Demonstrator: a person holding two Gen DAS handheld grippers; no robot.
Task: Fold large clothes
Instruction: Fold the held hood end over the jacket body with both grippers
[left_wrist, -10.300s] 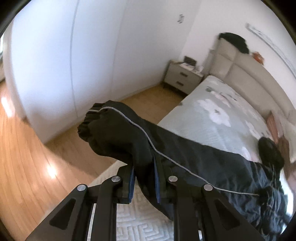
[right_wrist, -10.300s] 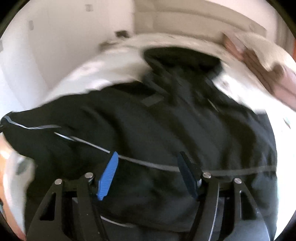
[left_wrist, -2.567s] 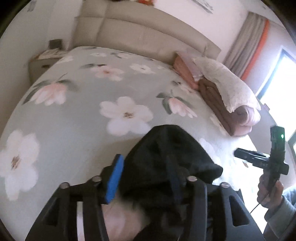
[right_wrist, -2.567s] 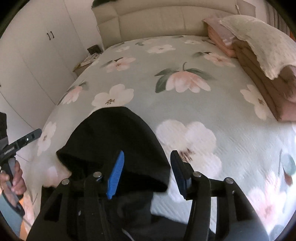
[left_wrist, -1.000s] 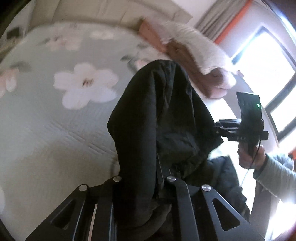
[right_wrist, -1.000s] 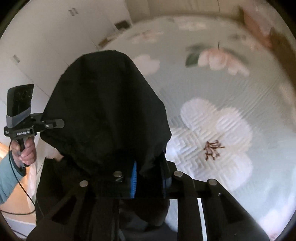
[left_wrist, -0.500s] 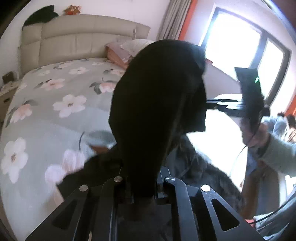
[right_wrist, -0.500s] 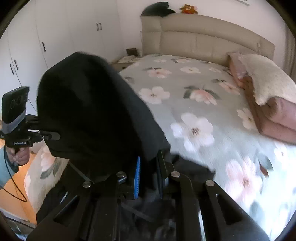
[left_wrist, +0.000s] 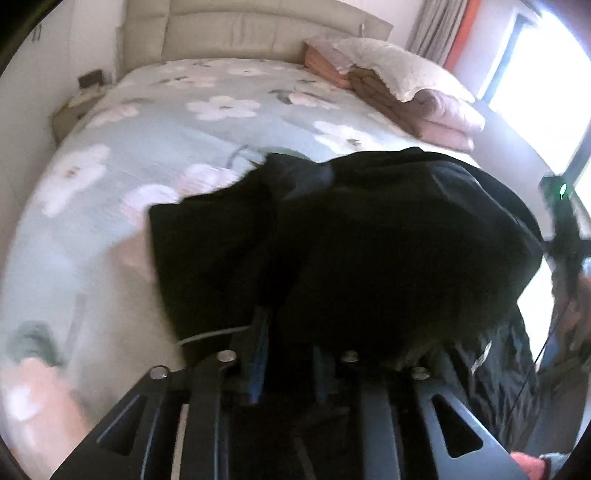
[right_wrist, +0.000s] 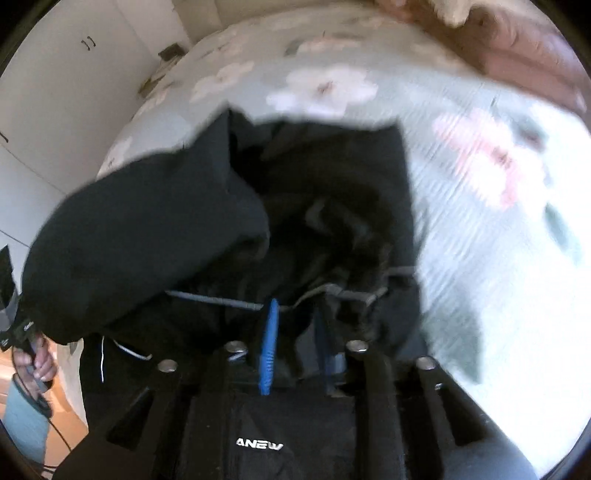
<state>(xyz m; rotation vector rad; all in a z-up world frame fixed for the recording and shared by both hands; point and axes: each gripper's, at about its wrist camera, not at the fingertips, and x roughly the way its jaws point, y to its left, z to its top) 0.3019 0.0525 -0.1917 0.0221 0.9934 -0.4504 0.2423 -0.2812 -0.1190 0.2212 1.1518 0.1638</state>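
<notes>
A large black jacket (left_wrist: 369, 240) with thin grey piping lies on the flowered bed cover (left_wrist: 166, 122). Its far part is folded back over the near part. My left gripper (left_wrist: 290, 332) points down at the near edge. Its jaws are opening, and the folded black cloth lies loosely between the blue pads and drapes over the fingers. In the right wrist view the same jacket (right_wrist: 147, 240) bulges at the left. My right gripper (right_wrist: 295, 332) is also opening, with a dark fold and grey cord between its pads (right_wrist: 267, 343). Both views are motion-blurred.
Folded pink and brown blankets (left_wrist: 413, 103) with a white cover are stacked at the bed's right side. The beige headboard (left_wrist: 240, 29), a nightstand (left_wrist: 74, 107) and white wardrobes (right_wrist: 55, 74) surround the bed. A person's hand (right_wrist: 35, 362) holds the other gripper's handle.
Both grippers have swung the lifted black fold down from in front of the cameras onto the rest of the jacket. Both pairs of pads stand a little wider apart than half a second ago.
</notes>
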